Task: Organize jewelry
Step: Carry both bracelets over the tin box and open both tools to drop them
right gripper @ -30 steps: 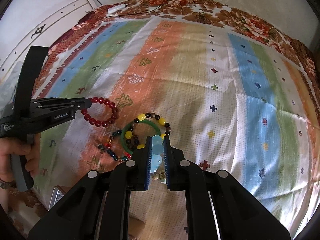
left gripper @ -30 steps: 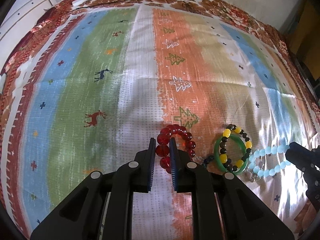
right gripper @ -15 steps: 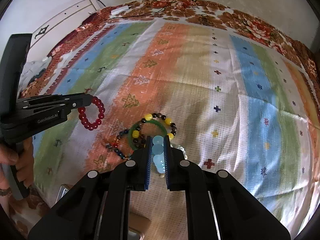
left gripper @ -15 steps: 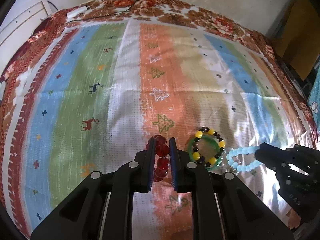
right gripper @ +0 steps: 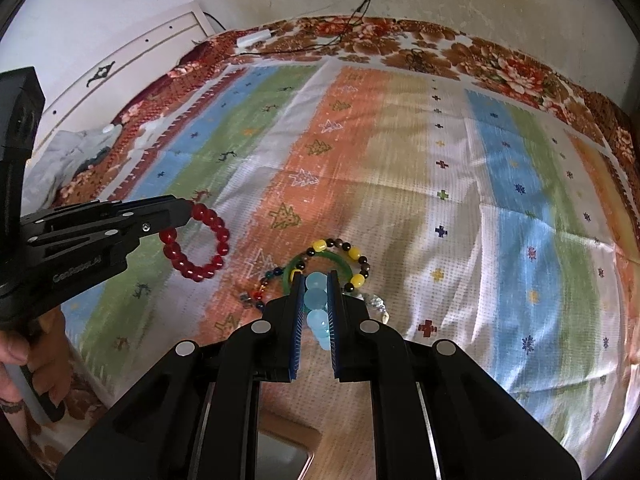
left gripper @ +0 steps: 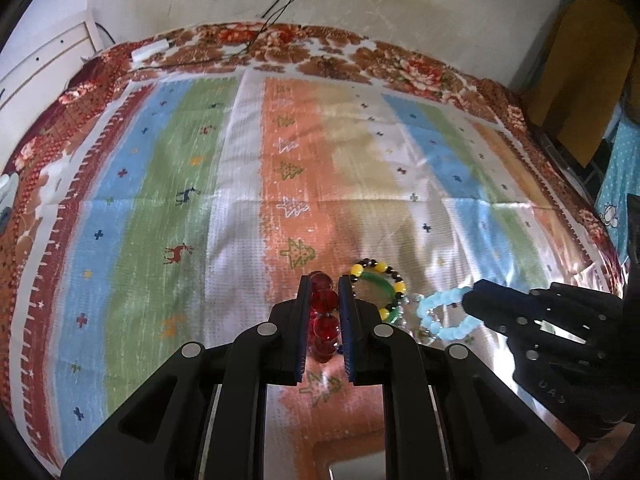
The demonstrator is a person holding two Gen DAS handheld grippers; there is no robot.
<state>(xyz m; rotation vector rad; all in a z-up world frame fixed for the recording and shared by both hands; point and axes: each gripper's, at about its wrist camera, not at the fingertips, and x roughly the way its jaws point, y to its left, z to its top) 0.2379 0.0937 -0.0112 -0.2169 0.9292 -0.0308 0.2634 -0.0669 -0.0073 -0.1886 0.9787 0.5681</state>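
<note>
My left gripper (left gripper: 324, 286) is shut on a red bead bracelet (left gripper: 323, 318), lifted off the striped cloth; from the right wrist view the same red bracelet (right gripper: 198, 246) hangs from the left gripper (right gripper: 188, 212). My right gripper (right gripper: 314, 282) is shut on a pale blue bead bracelet (right gripper: 316, 304), seen also as a ring (left gripper: 442, 312) at the right gripper's tips (left gripper: 470, 300). On the cloth lie a green bangle (right gripper: 320, 260) ringed by a yellow-and-dark bead bracelet (right gripper: 354, 254), a dark multicolour bead strand (right gripper: 260, 288) and a clear bead piece (right gripper: 374, 302).
The striped patterned cloth (right gripper: 400, 168) covers a bed with a floral border. A white power strip (right gripper: 252, 38) with black cables lies at the far edge by the wall. A white headboard (right gripper: 132, 64) stands at left. A wooden box edge (right gripper: 288, 448) shows below the grippers.
Both grippers have risen with their bracelets; the red bracelet has come off the cloth and moved left, away from the green bangle. The blue bracelet lifted slightly.
</note>
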